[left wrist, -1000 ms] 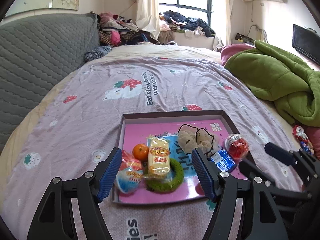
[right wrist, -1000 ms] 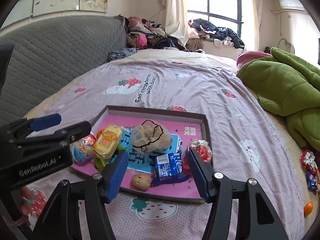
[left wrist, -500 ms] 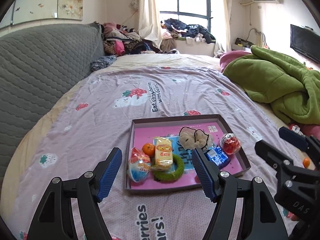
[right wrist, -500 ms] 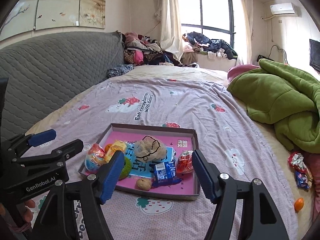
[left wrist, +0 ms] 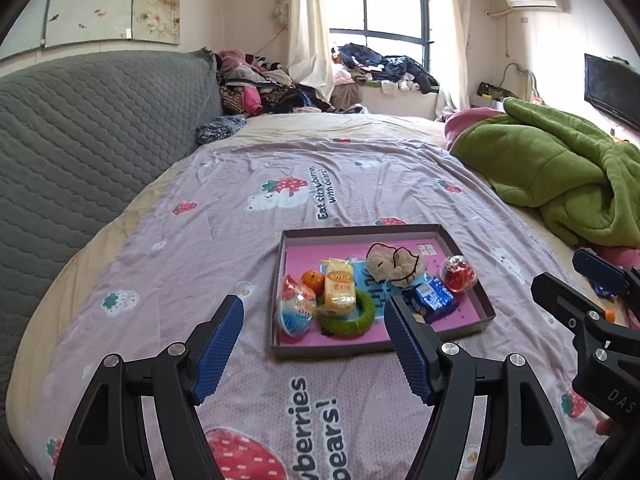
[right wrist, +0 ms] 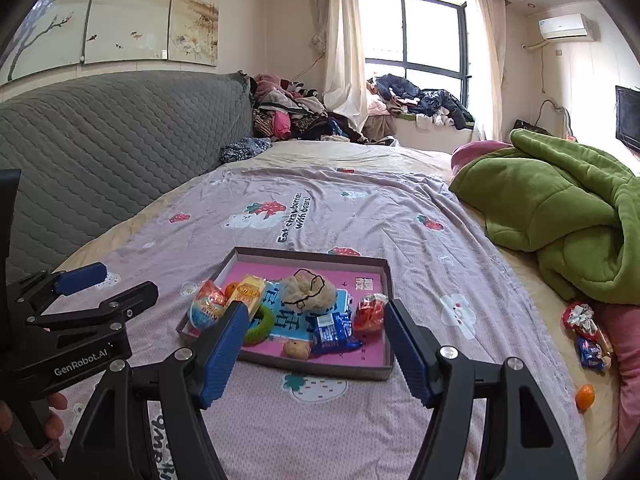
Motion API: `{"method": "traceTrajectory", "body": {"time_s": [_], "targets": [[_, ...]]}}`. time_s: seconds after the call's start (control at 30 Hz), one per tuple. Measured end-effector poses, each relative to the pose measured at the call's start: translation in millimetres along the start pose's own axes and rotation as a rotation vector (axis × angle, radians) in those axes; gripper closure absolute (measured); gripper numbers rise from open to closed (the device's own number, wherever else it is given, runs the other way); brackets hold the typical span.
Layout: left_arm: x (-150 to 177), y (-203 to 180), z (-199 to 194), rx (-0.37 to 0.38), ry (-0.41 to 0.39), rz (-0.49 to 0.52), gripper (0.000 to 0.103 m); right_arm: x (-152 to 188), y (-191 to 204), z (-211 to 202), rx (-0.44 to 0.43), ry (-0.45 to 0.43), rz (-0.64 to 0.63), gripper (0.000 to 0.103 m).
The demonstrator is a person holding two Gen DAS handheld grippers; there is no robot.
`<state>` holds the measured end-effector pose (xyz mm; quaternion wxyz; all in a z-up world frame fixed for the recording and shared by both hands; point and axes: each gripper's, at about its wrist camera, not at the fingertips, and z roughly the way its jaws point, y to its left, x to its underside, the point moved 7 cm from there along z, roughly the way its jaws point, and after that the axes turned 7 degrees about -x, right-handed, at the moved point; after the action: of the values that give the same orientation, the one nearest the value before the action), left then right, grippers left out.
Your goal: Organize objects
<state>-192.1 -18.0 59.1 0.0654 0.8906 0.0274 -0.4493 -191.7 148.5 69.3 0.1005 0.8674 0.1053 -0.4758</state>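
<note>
Grippers, left (left wrist: 314,344) and right (right wrist: 314,346), are being held wide, empty, angled down near tray (left wrist: 384,350); snacks (left wrist: 339,290), scrunchies (left wrist: 394,264) are being contained.

The green ring (right wrist: 262,326) in the tray (right wrist: 312,368) is half hidden behind the right gripper's fingers (right wrist: 224,344). At three o'clock, the wrapped snacks (right wrist: 588,336) on the bed are too small to identify, and the television (left wrist: 612,88) is cut off.

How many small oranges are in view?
2: one orange in the tray, beside the yellow packet; another orange lying on the bed's right edge. Others may be hidden.
</note>
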Motion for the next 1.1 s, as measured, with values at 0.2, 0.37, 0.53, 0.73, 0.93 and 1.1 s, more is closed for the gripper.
{"method": "traceTrajectory", "body": {"time_s": [0.2,0.37,0.53,0.73,0.93,1.1], "targets": [[24,0,-2,0.001,0.022,-0.009,0.029,20,-3,-6,0.001,0.012,0.023,0.034],[46,-5,0,-0.004,0.033,0.003,0.029,37,-3,-5,-0.005,0.024,0.020,0.034],[60,-8,3,-0.001,0.049,0.003,0.029,49,-6,-4,-0.003,0.029,0.023,0.034],[74,-12,5,0.007,0.052,-0.001,0.029,67,-10,-1,-0.003,0.041,0.032,0.033],[88,-15,7,0.009,0.042,-0.011,0.029,95,-18,7,0.003,0.069,0.071,0.034],[102,-19,15,0.013,0.062,-0.009,0.029,112,-24,14,0.008,0.090,0.087,0.033]]}}
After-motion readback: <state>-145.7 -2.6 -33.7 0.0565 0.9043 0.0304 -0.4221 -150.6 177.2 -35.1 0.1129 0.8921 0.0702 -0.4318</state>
